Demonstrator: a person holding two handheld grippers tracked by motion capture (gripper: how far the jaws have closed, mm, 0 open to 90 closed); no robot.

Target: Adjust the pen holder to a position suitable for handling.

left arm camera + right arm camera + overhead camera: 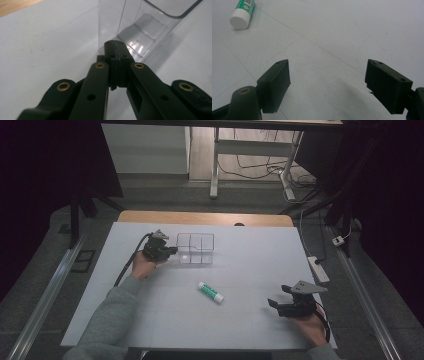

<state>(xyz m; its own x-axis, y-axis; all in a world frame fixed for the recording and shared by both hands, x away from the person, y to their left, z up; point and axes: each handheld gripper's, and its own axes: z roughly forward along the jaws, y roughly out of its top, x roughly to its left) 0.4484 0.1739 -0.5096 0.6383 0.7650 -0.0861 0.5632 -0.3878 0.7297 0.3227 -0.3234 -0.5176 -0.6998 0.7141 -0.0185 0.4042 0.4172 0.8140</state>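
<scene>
Clear plastic organizer [195, 248] sits upper centre of our white tabletop [250, 265] | our left gripper [172, 251] clenched, empty, tips at its left wall | our right gripper [278, 304] released, lower right | glue stick [210, 292] centre.

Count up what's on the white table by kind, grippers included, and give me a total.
Grippers: 2, the left gripper with jaws together, the right gripper with jaws apart
Clear plastic organizer: 1
Glue stick: 1
Total: 4
</scene>
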